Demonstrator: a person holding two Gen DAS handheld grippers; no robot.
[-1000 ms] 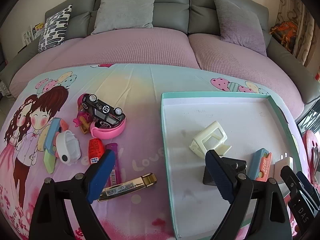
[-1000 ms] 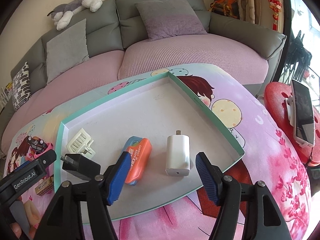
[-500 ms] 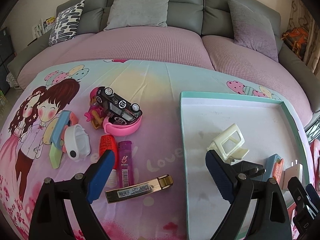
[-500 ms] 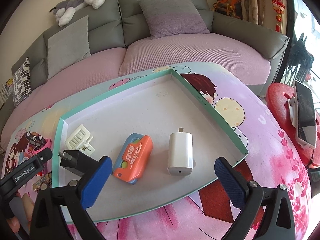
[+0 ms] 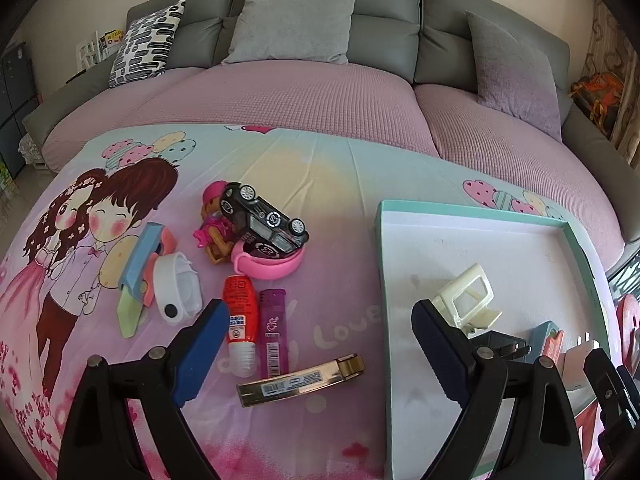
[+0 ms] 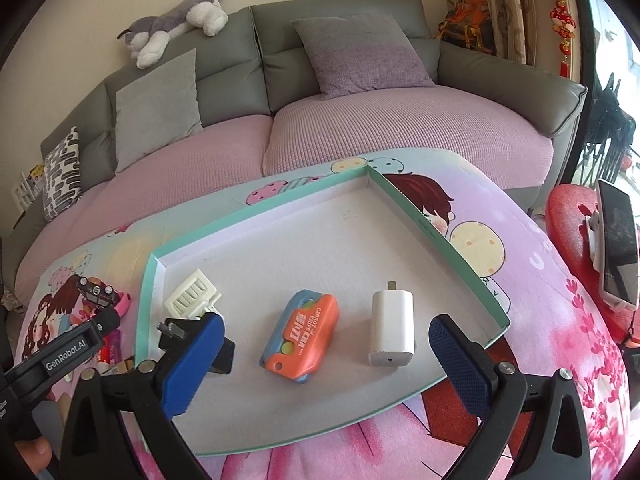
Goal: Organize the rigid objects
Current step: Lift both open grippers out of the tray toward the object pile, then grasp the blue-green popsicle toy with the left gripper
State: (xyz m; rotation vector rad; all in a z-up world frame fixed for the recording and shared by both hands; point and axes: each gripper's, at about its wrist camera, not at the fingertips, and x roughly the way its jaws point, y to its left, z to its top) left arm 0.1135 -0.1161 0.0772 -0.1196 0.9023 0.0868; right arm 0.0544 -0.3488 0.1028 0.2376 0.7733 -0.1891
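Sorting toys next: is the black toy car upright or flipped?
Flipped: the black toy car lies wheels-up on the pink bowl.

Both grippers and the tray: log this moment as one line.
left gripper: open, empty, above gold clip | right gripper: open, empty, over tray | in tray: white charger, orange case

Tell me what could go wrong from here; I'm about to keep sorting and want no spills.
1. The gold clip lies flat on the cloth right beside the purple lighter; the open left gripper could nudge the lighter or slip off the low clip.
2. The black toy car rests tilted on the pink bowl; bumping either may tip it off.
3. The black charger sits next to the right gripper's left finger, so closing could drag it.
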